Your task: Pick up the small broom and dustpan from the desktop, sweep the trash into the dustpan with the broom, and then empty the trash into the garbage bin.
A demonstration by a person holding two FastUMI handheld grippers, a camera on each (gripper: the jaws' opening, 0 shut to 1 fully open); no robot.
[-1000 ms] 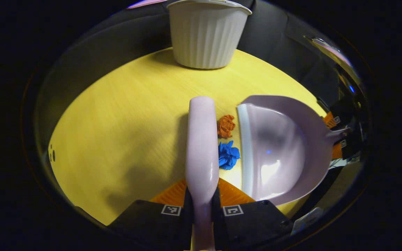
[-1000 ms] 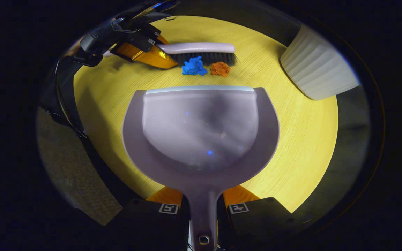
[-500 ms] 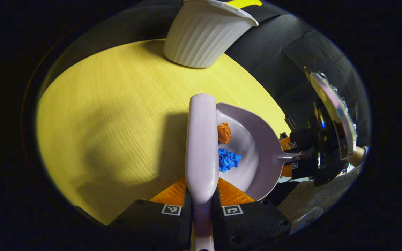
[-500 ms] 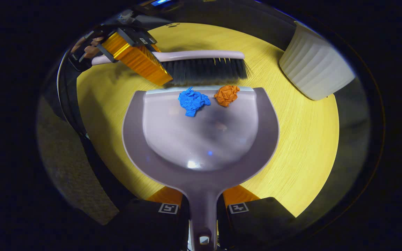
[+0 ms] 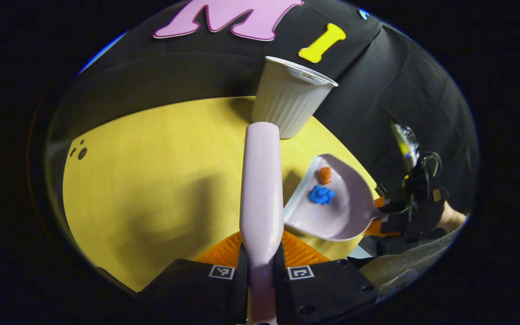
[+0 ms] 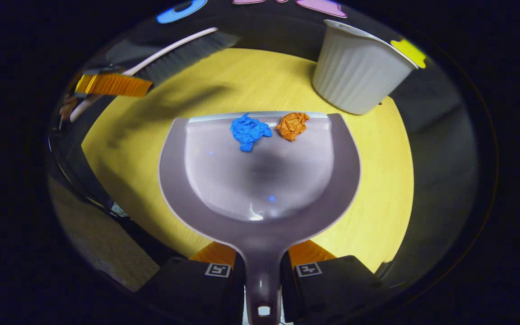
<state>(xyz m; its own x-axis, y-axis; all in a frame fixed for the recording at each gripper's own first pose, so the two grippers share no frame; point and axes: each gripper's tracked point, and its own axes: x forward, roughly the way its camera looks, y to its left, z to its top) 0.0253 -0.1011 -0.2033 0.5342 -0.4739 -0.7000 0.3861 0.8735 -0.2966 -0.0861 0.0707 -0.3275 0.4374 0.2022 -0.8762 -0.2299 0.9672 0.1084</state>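
Blue wad (image 6: 249, 131) and orange wad (image 6: 293, 125) sitting at dustpan (image 6: 260, 180) lip; both jaws gripping handles; tilting forward risks spilling before bin (image 6: 359, 76).

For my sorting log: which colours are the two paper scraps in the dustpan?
One scrap is blue, the other orange; clearest in the right gripper view.

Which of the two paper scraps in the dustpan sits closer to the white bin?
The orange scrap; in the dustpan, it lies on the side toward the white bin, while the blue scrap lies farther away.
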